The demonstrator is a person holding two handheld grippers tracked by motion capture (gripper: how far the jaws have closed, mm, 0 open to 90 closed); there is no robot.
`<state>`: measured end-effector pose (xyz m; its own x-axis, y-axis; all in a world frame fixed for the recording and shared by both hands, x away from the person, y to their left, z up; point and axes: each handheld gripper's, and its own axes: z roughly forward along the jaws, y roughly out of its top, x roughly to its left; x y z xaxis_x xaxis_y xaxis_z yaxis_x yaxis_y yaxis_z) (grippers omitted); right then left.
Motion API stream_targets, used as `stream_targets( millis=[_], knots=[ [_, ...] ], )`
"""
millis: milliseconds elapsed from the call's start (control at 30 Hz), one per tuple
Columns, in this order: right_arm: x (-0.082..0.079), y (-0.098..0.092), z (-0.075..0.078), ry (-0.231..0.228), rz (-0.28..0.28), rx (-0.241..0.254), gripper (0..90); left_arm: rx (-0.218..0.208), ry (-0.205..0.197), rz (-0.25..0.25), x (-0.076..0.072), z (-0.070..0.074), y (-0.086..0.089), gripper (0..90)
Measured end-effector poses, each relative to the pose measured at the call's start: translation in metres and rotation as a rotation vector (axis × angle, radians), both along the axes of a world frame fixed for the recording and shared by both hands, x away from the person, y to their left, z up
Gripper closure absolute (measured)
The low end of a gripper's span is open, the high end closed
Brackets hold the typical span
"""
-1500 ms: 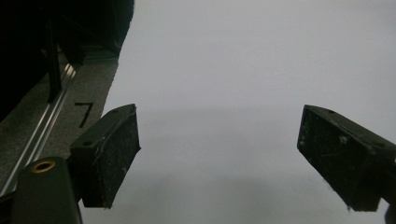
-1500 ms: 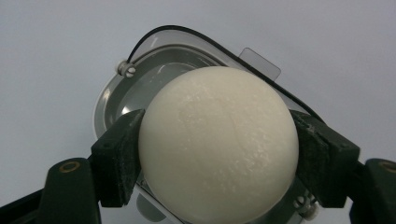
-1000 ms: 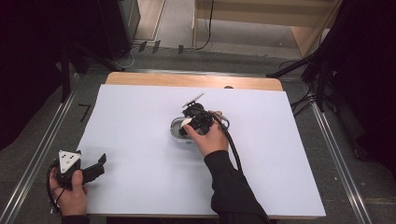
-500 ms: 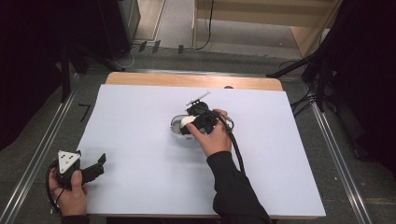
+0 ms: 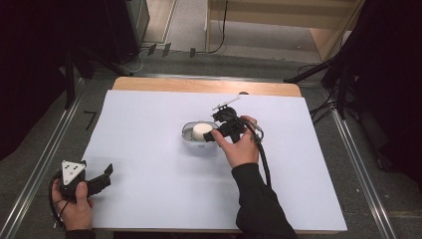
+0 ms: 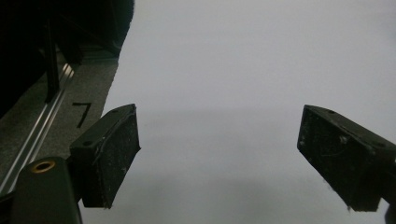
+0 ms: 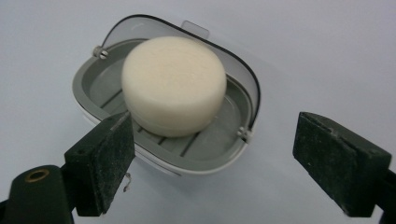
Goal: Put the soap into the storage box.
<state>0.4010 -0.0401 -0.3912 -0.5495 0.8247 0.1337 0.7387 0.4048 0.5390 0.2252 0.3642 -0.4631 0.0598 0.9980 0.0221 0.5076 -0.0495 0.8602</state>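
While open, soap dish [image 7: 93, 86] holds soap [image 7: 173, 81].

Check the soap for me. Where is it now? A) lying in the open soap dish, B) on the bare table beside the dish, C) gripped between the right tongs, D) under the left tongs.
A: the round soap sits in the grey soap dish, and the right tongs stand open in front of it, not touching it.

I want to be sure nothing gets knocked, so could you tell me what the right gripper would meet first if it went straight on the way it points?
Most likely the soap dish: the right gripper points at its near rim, jaws open, with the round soap bar just behind. Depth is hard to judge.
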Motion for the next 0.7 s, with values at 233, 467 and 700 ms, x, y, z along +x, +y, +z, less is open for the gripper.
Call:
stream_targets(
  millis=[233,467,700],
  knots=[
    [-0.003,-0.023,0.001,-0.012,-0.033,0.009,13.5,0.003,0.002,-0.001,0.000,0.000,0.000,13.9],
    [-0.005,-0.045,0.000,-0.009,-0.068,0.026,13.6,0.004,0.003,0.002,0.000,0.000,0.000,13.9],
    [-0.010,-0.063,-0.001,-0.012,-0.090,0.039,13.5,0.008,0.004,0.002,0.000,0.000,0.000,13.9]
  ],
)
